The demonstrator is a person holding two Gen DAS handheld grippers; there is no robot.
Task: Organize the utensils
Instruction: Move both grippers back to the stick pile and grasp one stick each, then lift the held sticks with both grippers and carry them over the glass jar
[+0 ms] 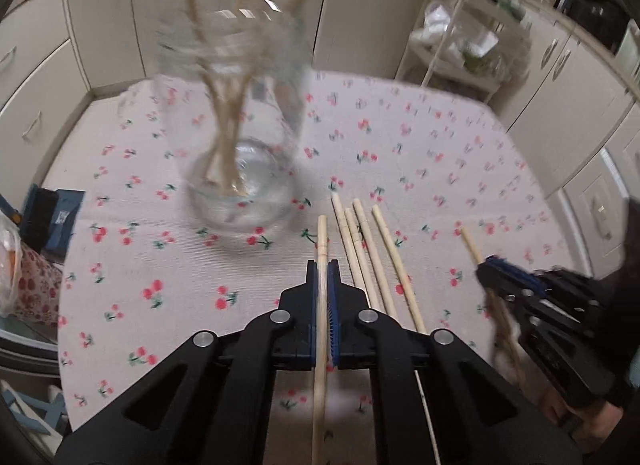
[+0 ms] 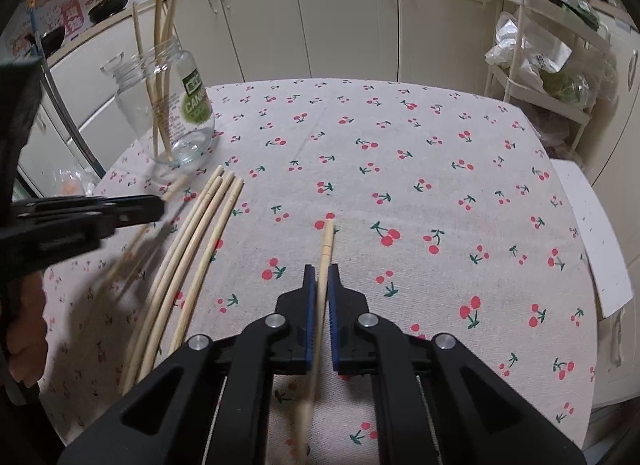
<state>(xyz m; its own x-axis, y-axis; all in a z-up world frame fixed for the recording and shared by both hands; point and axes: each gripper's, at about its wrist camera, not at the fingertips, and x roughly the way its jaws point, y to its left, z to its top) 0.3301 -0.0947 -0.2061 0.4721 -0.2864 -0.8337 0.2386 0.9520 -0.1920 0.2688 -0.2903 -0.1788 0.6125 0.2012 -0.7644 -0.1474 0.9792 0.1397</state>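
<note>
A clear glass jar [image 1: 244, 145] [image 2: 176, 117] stands on the cherry-print tablecloth [image 1: 400, 145] [image 2: 400, 169] with several wooden chopsticks upright in it. Several loose chopsticks [image 1: 368, 249] [image 2: 200, 233] lie side by side on the cloth between the two grippers. My left gripper [image 1: 322, 269] [image 2: 160, 205] is shut on one chopstick [image 1: 322, 233], just right of the jar's base. My right gripper [image 2: 321, 271] [image 1: 486, 265] is shut on another chopstick [image 2: 327, 241], held above the cloth to the right of the loose ones.
A white wire rack [image 1: 460, 45] [image 2: 540, 65] stuffed with bags stands beyond the table's far right corner. Cream cabinets [image 2: 340, 13] line the back. A blue box [image 1: 56, 221] sits off the left edge, and a white board [image 2: 592, 233] lies along the right edge.
</note>
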